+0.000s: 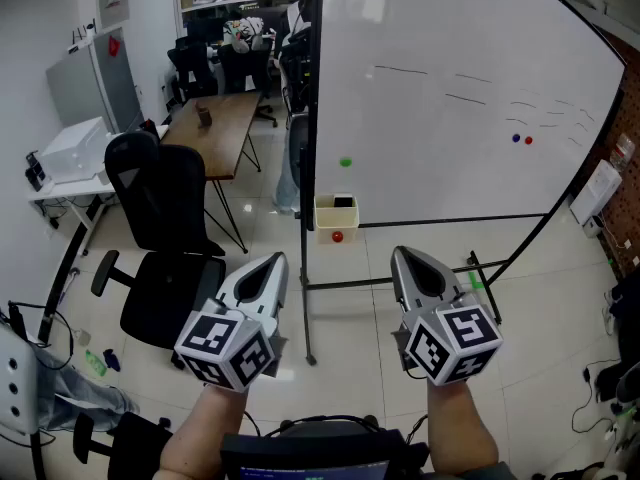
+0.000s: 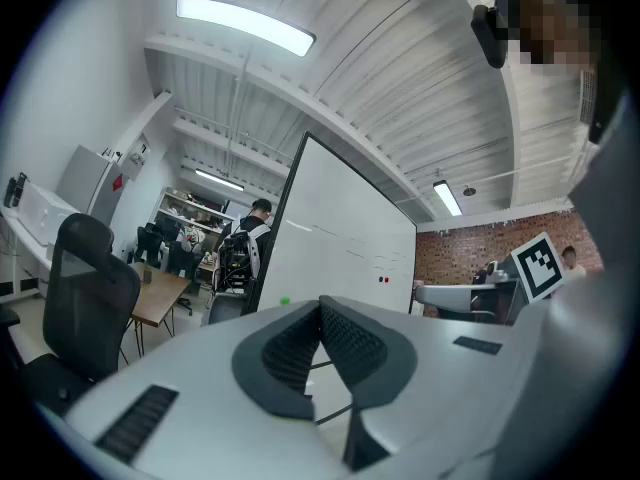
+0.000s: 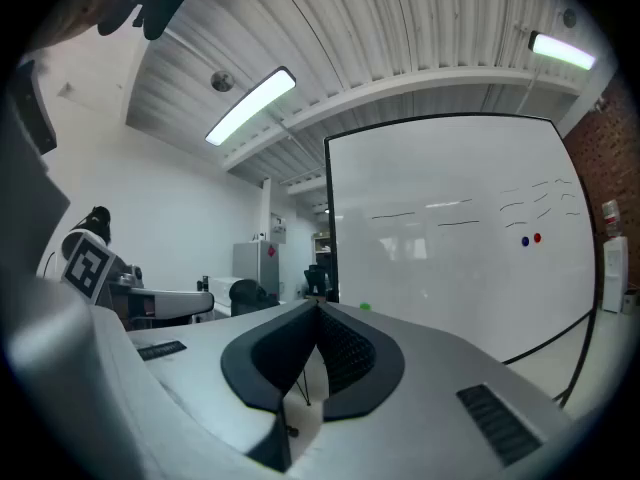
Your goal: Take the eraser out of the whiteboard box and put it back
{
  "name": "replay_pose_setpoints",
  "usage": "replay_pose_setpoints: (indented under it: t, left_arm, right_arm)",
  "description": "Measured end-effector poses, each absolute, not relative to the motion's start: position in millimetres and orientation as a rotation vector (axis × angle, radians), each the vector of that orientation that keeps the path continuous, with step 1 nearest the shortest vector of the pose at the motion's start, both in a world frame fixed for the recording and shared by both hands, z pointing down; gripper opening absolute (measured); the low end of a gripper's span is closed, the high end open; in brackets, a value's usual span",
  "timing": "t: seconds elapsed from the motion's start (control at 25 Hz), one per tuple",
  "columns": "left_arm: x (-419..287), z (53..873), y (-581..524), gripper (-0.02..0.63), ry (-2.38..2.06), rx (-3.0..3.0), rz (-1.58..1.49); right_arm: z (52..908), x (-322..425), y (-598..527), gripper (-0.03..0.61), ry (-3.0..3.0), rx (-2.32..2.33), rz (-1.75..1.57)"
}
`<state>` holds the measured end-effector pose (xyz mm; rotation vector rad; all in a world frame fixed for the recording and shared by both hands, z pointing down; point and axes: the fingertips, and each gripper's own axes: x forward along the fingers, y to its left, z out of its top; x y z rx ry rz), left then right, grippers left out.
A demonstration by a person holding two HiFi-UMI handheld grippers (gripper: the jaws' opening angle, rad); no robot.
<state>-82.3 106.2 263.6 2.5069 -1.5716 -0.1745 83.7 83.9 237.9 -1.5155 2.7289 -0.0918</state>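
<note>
Office, big white whiteboard (image 1: pixel 450 88) | cream box (image 1: pixel 336 220) at its lower-left edge, dark eraser (image 1: pixel 343 203) inside | left gripper (image 1: pixel 268 264), right gripper (image 1: pixel 405 258) closed, empty, short of board | removal not begun

You hold your left claw (image 1: pixel 276 260) and right claw (image 1: pixel 400 254) side by side, with the whiteboard (image 1: pixel 450 98) ahead.
The whiteboard stands in front of both claws, well apart from them, and reaches far out to the right of the right claw. The box (image 1: pixel 336 220) hangs at the board's bottom left corner, ahead of the gap between your claws. The eraser (image 1: pixel 343 203) sits in the box. A chair (image 1: pixel 165 208) stands to the left of the left claw. A table (image 1: pixel 215 128) stands behind the chair, farther away.
</note>
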Motion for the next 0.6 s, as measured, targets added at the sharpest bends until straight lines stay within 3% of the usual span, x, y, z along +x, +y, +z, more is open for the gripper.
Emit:
replay_pose_setpoints:
  t: [0.6]
  left_arm:
    - [-140.7, 272.4, 89.2, 0.023, -1.483, 2.539, -0.173]
  right_arm:
    - [239.8, 16.9, 74.2, 0.028, 2.707, -1.579, -0.093]
